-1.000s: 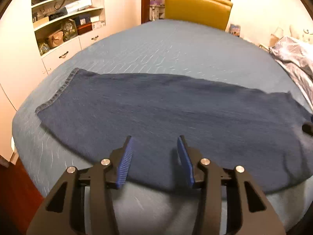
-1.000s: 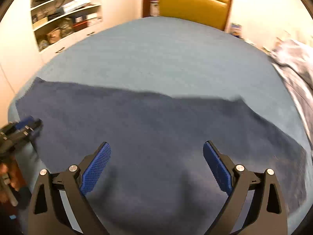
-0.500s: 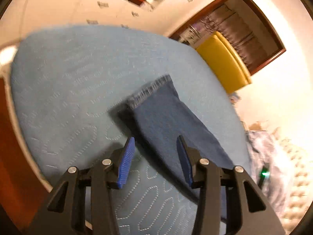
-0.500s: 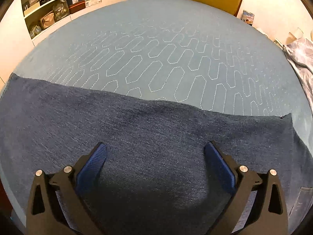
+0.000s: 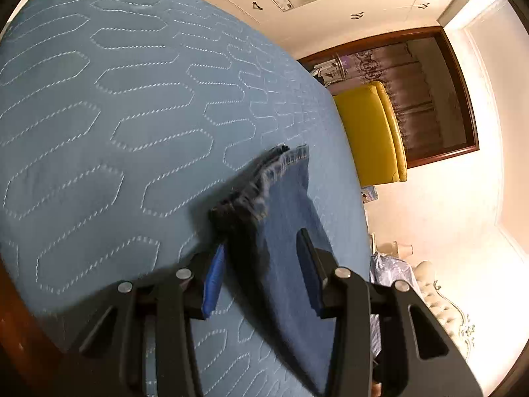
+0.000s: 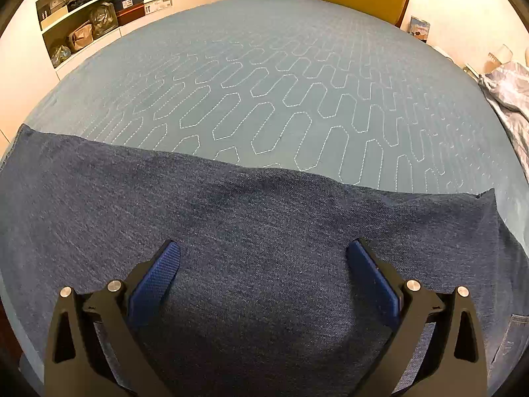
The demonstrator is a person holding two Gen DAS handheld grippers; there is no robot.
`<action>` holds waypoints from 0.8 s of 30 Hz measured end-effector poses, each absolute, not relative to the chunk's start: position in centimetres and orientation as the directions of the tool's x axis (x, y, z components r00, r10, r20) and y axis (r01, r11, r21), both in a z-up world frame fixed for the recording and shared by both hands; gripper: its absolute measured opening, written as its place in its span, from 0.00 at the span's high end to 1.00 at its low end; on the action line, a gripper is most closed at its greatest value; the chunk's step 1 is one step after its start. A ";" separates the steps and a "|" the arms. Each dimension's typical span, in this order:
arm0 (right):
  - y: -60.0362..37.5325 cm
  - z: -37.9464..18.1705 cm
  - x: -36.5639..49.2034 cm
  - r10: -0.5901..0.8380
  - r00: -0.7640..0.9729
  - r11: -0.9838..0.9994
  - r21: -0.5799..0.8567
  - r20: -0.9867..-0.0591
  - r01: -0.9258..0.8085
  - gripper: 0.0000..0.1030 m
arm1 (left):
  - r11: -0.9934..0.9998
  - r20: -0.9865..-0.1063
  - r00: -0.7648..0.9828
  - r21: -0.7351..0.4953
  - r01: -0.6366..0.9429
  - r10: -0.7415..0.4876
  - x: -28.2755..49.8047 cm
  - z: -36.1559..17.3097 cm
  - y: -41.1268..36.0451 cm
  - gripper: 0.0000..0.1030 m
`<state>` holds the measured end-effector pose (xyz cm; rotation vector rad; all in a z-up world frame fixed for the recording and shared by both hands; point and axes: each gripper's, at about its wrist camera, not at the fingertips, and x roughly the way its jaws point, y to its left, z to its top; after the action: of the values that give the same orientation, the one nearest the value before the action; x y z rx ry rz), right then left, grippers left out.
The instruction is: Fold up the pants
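Dark blue denim pants (image 6: 251,241) lie spread flat across the near part of a bed covered by a light blue quilted bedspread (image 6: 281,76), their length running left to right, a pocket edge showing at the lower right. The right hand-held gripper (image 6: 263,264) hovers over the middle of the cloth with its blue-padded fingers spread wide and nothing between them. In the left wrist view, the left hand-held gripper (image 5: 261,264) is at the leg end, its fingers partly apart on either side of the frayed hem (image 5: 274,172); the cloth passes between them, but whether the pads touch it cannot be told. A yellow armchair (image 5: 373,135) stands beyond the bed, and white shelves (image 6: 99,10) hold bags and boxes.
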<state>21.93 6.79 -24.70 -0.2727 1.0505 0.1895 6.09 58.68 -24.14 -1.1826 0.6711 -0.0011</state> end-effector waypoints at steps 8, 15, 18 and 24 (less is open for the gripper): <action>6.8 -23.7 22.4 -0.001 0.479 0.954 -0.144 -0.878 -0.263 0.06 | 0.586 -0.570 0.786 -0.730 -0.351 -0.239 6.2 -21.0 56.8 0.81; 5.4 -21.8 22.6 0.081 0.433 0.973 -0.023 -0.898 -0.230 0.06 | 0.861 -0.655 0.755 -0.393 -0.324 -0.015 6.9 -13.0 49.9 0.90; 4.0 -20.4 22.9 0.201 0.377 0.966 0.118 -0.904 -0.231 0.06 | 0.959 -0.651 0.751 -0.130 -0.251 0.108 7.9 -9.5 42.8 0.91; -2.4 -16.4 22.7 0.334 0.362 0.942 0.315 -0.870 -0.114 0.08 | 0.962 -0.555 0.813 0.271 -0.027 0.179 8.8 -8.0 24.8 0.92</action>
<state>22.66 -2.40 -16.36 0.2142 1.1676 0.2912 8.78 24.78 -7.97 0.2574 0.6139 0.1112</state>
